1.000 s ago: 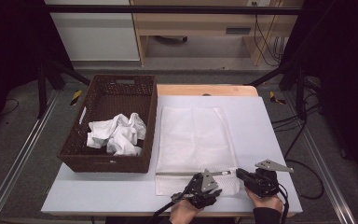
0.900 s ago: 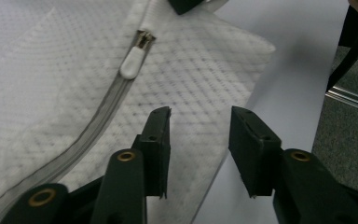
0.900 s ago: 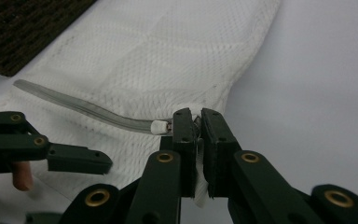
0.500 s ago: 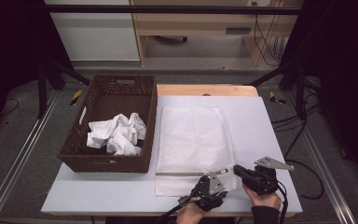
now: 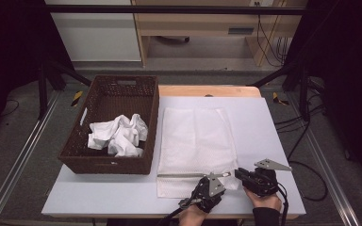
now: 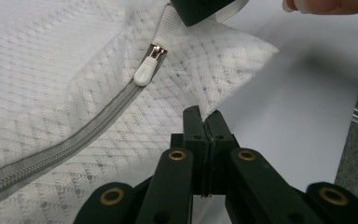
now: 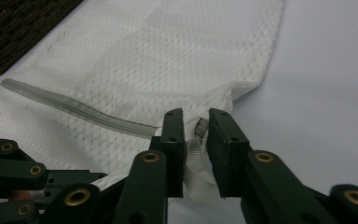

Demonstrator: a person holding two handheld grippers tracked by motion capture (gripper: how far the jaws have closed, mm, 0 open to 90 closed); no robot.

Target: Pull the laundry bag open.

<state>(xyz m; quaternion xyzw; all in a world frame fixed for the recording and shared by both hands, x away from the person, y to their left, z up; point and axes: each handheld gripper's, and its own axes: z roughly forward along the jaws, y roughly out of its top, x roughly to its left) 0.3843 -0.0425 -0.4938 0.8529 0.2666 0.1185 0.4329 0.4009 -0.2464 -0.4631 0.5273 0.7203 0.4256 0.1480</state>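
1. While the mesh laundry bag [image 5: 195, 141] lies flat in the middle of the desk [image 5: 273, 127], its grey zipper [image 5: 188, 175] runs along the lower edge of the high view, slider at the right end, so the bag reads as zipped up or nearly so.
2. Zipper pull [image 6: 147, 72]: small white tab, upper centre of the left gripper view, lying free on the mesh, touched by nothing.
3. Left tongs [image 6: 204, 122]: pressed together on the bag's near hem, lower centre of that view; they have just been closing and pin the fabric.
4. Right tongs [image 7: 196, 126]: narrow gap, white ribbed tab at the zipper's end [image 7: 193, 161] between them, pads seemingly clear of it; they have just been opening.
5. Wicker basket [image 5: 143, 165] at left of the high view holds crumpled white cloths [image 5: 118, 134].
6. Step in hand, as judged: bracing the bag to work the zipper.
7. Next move calls for the right tongs to find the pull and draw it along while the left resist.
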